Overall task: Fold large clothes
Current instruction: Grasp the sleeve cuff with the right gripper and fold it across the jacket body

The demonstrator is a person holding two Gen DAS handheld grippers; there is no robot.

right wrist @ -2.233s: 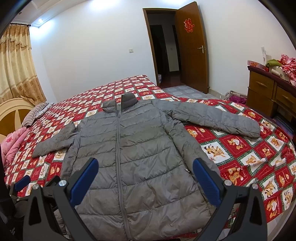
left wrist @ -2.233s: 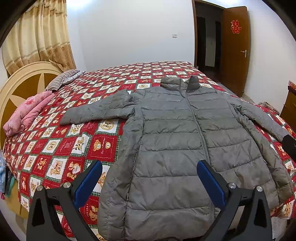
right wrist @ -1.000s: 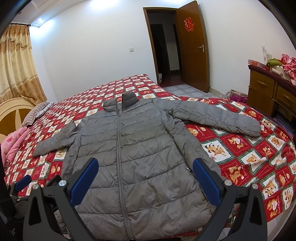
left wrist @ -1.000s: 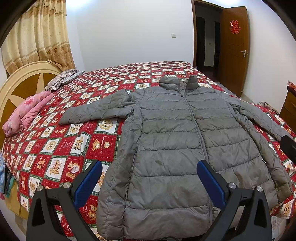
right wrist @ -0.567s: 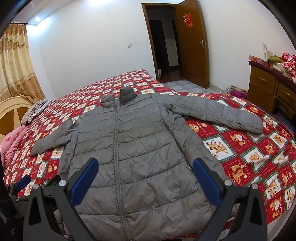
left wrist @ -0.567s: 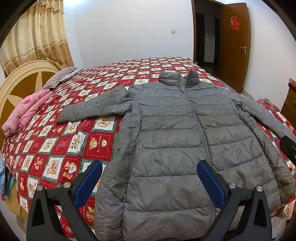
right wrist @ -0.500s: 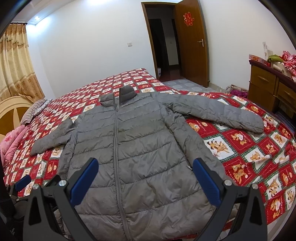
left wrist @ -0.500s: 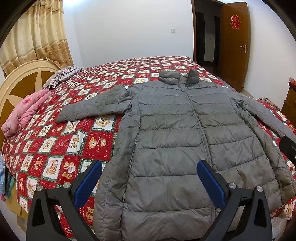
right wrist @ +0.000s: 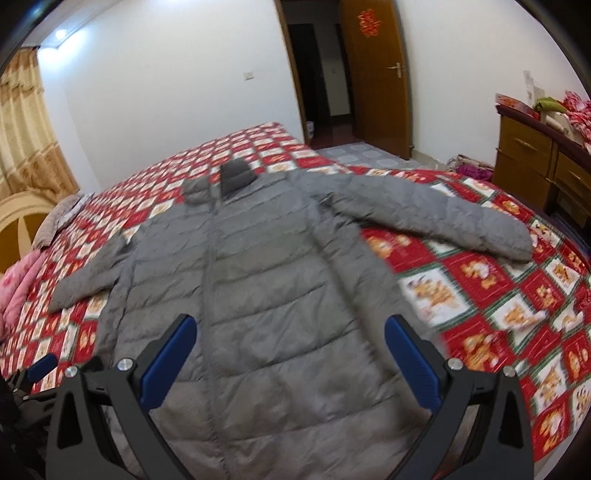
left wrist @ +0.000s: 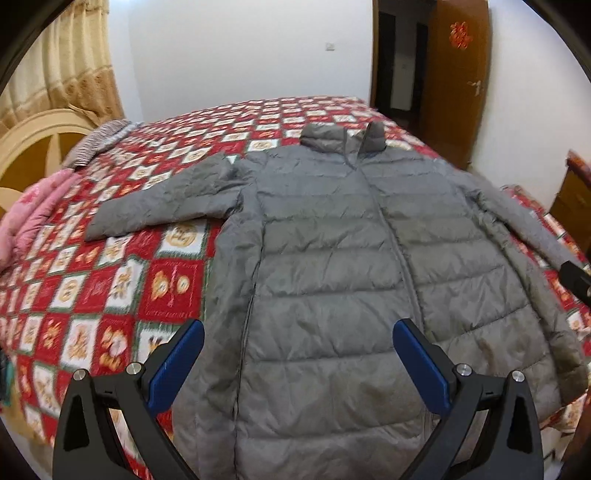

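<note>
Grey puffer jacket (left wrist: 332,266) spread flat, zipped, front up, on red patterned bed cover (left wrist: 122,280). Left gripper (left wrist: 297,354) and right gripper (right wrist: 290,349) both wide apart, empty, above hem. Slippery padding: risk of thin pinch sliding out, sleeve (right wrist: 436,218) trailing.

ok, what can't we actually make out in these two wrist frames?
- Grey puffer jacket hem: hidden behind the left gripper in the left wrist view and the right gripper in the right wrist view.
- Jacket's right cuff: cut off at the left wrist view's edge.
- Bedspread print: motion-blurred in both views.
- Red door decoration: too small and blurred to read.
- Dresser top items: clipped by the fisheye rim.
</note>
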